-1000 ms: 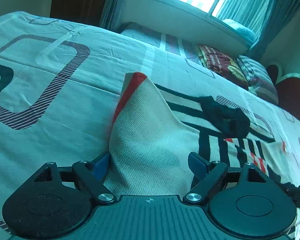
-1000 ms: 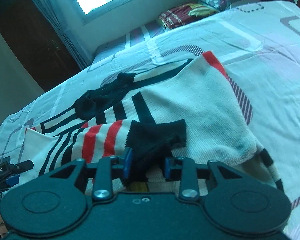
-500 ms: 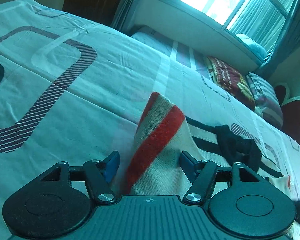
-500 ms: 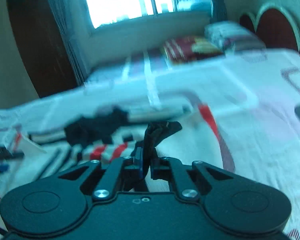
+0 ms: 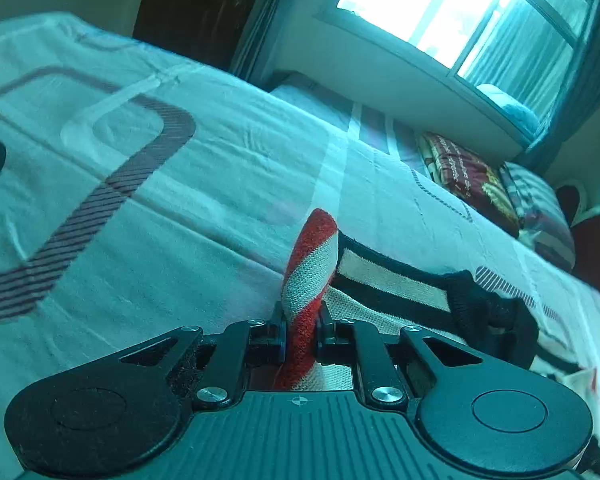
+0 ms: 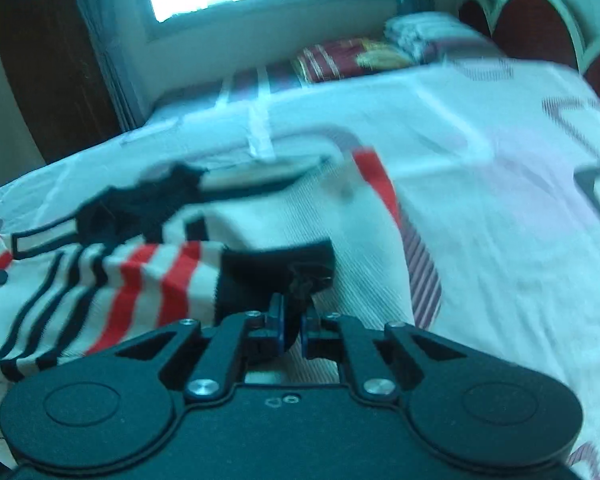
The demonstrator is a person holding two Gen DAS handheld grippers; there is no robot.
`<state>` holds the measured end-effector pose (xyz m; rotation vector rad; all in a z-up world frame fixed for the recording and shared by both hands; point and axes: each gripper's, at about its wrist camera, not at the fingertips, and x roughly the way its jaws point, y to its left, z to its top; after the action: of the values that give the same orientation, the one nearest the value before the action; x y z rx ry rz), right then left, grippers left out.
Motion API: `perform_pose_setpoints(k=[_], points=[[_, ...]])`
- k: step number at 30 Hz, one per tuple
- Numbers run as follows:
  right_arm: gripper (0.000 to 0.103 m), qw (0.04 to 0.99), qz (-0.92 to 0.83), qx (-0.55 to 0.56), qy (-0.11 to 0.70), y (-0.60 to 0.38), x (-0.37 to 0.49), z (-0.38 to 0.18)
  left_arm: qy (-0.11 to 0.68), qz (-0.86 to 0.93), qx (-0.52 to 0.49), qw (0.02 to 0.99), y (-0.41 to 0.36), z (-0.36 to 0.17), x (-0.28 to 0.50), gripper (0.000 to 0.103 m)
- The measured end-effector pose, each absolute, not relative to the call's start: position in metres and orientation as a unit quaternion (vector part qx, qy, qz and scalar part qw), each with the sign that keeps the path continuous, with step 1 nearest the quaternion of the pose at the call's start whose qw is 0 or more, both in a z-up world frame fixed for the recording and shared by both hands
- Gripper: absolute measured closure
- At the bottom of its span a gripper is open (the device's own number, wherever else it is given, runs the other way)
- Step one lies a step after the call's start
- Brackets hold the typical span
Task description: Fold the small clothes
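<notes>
On bed (image 5: 180,208), striped knit sweater (image 6: 260,216), cream/red/black, L gripper (image 5: 302,334) & R gripper (image 6: 293,330) fingers clamped on it.

Both grippers clamped down on the sweater

Left gripper (image 5: 302,330) had its jaws pinched tight on the sweater's (image 5: 384,284) red-striped corner; right gripper (image 6: 293,322) was squeezed onto its black cuff (image 6: 276,276), low over it.

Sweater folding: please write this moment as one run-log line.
left gripper: shut on sweater red hem | right gripper: shut on black cuff | bed
</notes>
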<state>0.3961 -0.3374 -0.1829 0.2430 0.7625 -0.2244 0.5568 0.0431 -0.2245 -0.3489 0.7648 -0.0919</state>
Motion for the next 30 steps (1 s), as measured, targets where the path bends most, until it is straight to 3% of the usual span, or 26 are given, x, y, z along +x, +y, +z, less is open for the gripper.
perform_pose_setpoints(k=[3,6,9,19,26,30], points=[[0.081,0.921,-0.124,0.116,0.35,-0.34,0.387,-0.17,0.362,-0.035,-0.157,0.918,0.043,-0.212,0.547,0.088],[0.076,0.927,-0.139,0.119,0.326,-0.349,0.374,-0.153,0.344,-0.045,-0.149,0.926,0.044,-0.194,0.526,0.088],[0.076,0.936,-0.097,0.132,0.313,-0.343,0.371,-0.143,0.337,-0.072,-0.135,0.929,0.035,-0.183,0.501,0.088],[0.079,0.916,-0.073,0.076,0.387,-0.323,0.386,-0.178,0.378,-0.068,-0.088,0.919,0.031,-0.212,0.475,0.089],[0.061,0.926,-0.024,0.077,0.368,-0.3,0.36,-0.157,0.38,-0.09,-0.103,0.915,0.022,-0.192,0.433,0.088],[0.063,0.915,-0.012,0.044,0.4,-0.287,0.356,-0.176,0.38,-0.085,-0.081,0.918,0.018,-0.21,0.418,0.088]])
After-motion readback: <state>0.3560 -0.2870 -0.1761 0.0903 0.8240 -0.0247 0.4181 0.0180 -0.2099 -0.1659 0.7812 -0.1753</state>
